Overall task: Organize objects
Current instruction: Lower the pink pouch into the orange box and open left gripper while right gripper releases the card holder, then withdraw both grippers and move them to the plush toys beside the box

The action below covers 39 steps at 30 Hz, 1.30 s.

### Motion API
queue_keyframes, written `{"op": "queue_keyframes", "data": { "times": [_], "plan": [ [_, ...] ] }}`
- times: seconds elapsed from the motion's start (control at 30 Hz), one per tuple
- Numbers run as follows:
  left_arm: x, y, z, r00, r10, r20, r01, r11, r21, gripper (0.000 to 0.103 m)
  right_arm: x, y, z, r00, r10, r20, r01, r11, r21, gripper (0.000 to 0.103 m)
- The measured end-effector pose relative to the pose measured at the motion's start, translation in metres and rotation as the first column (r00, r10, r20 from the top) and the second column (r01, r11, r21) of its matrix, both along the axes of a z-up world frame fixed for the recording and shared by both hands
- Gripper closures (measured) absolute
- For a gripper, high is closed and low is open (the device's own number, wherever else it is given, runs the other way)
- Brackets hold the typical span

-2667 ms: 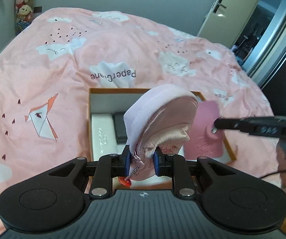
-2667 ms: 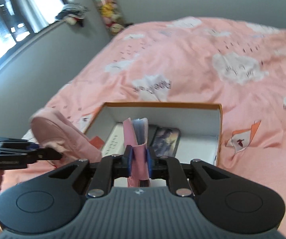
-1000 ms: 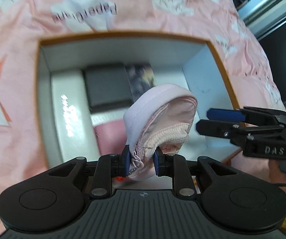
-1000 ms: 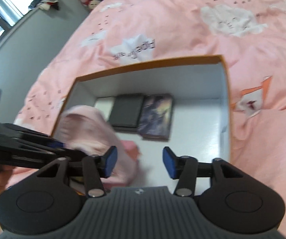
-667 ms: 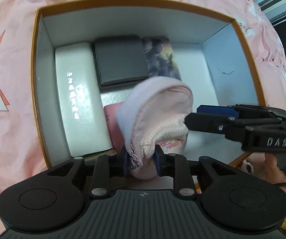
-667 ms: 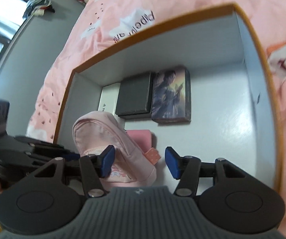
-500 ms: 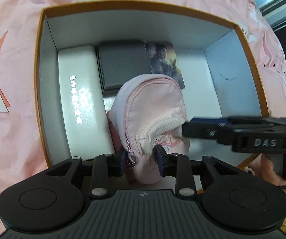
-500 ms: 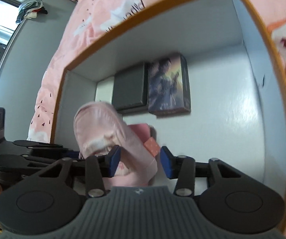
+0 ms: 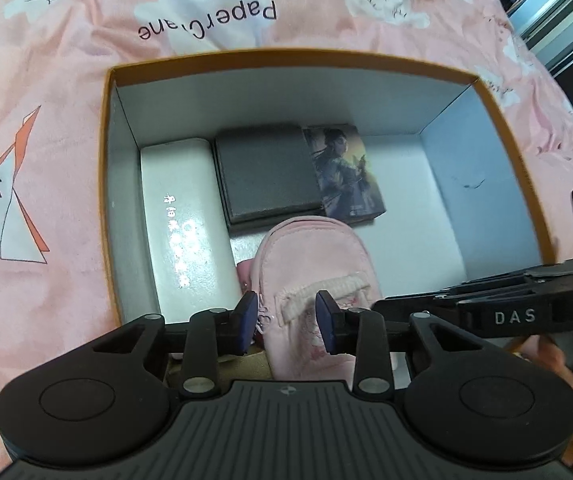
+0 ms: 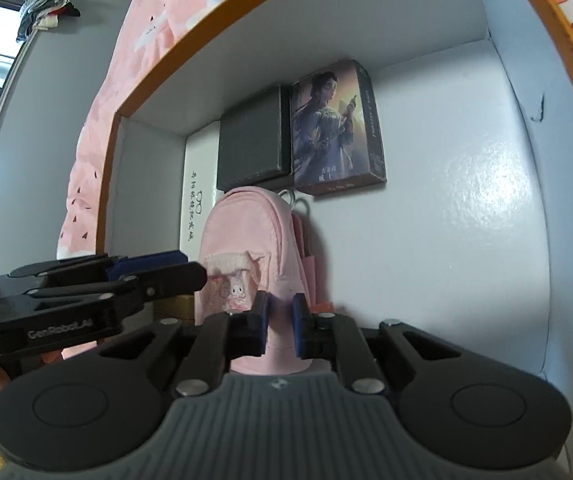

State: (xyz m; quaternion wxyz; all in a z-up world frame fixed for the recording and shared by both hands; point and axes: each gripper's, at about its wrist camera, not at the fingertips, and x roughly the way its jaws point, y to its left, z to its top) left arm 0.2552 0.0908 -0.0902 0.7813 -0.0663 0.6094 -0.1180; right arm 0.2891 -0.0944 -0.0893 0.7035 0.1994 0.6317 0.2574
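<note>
A small pink backpack-shaped pouch (image 9: 314,268) lies in the orange-rimmed white box (image 9: 306,60), on top of a pink wallet (image 9: 244,274). My left gripper (image 9: 286,318) is open, its pads apart on either side of the pouch's near end. In the right wrist view the pouch (image 10: 246,248) lies just ahead of my right gripper (image 10: 279,330), whose jaws stand narrowly apart over its near end; I cannot tell whether they pinch it. The left gripper shows at the left of the right wrist view (image 10: 158,270).
In the box lie a white glasses case (image 9: 182,232), a dark grey box (image 9: 266,176) and a card box with a painted figure (image 9: 342,176). The box's right half has bare white floor (image 10: 466,208). The box sits on a pink bedspread (image 9: 46,100).
The left gripper lowered the pouch into the box and opened, letting it go. The right gripper released the pink wallet earlier, moved deeper into the box and narrowed its jaws.
</note>
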Motion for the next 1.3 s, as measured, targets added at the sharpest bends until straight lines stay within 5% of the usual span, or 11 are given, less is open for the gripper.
{"op": "queue_keyframes", "data": {
  "times": [0.23, 0.4, 0.47, 0.57, 0.7, 0.83, 0.97, 1.07, 1.17, 1.3],
  "plan": [
    [-0.003, 0.000, -0.005, 1.000, 0.009, 0.025, -0.009, 0.999, 0.033, 0.071, -0.002, 0.003, 0.001, 0.999, 0.025, 0.034, -0.024, 0.999, -0.026, 0.088],
    [-0.026, -0.004, 0.019, 0.984, 0.021, 0.179, -0.024, 1.000, 0.015, 0.071, -0.016, 0.000, 0.033, 0.982, 0.061, 0.181, -0.047, 0.996, -0.082, 0.084],
    [-0.040, -0.009, 0.035, 0.969, 0.026, 0.244, -0.025, 1.000, -0.006, 0.071, -0.026, -0.005, 0.051, 0.961, 0.073, 0.268, -0.046, 0.993, -0.106, 0.083],
    [-0.064, -0.022, 0.060, 0.932, 0.017, 0.362, -0.010, 1.000, -0.022, 0.071, -0.047, -0.016, 0.079, 0.919, 0.073, 0.388, -0.017, 0.989, -0.144, 0.068],
    [-0.095, -0.046, 0.084, 0.883, -0.014, 0.469, 0.024, 1.000, -0.015, 0.071, -0.080, -0.041, 0.109, 0.864, 0.054, 0.501, 0.035, 0.985, -0.167, 0.064],
    [-0.119, -0.065, 0.084, 0.886, -0.064, 0.459, 0.102, 0.993, -0.060, 0.071, -0.116, -0.063, 0.124, 0.820, 0.045, 0.570, 0.085, 0.976, -0.200, 0.061],
    [-0.132, -0.080, 0.067, 0.920, -0.062, 0.387, 0.112, 0.988, -0.108, 0.071, -0.149, -0.086, 0.123, 0.790, 0.024, 0.613, 0.162, 0.955, -0.247, 0.061],
    [-0.137, -0.087, 0.052, 0.949, -0.006, 0.316, 0.067, 0.981, -0.184, 0.071, -0.163, -0.100, 0.114, 0.805, 0.023, 0.592, 0.184, 0.940, -0.286, 0.062],
    [-0.140, -0.098, 0.041, 0.969, 0.029, 0.247, 0.034, 0.968, -0.249, 0.060, -0.175, -0.109, 0.099, 0.832, 0.021, 0.555, 0.198, 0.922, -0.332, 0.063],
    [-0.141, -0.112, 0.036, 0.978, 0.037, 0.204, 0.005, 0.979, -0.203, 0.053, -0.183, -0.122, 0.077, 0.867, 0.003, 0.499, 0.202, 0.912, -0.358, 0.064]
  ]
}}
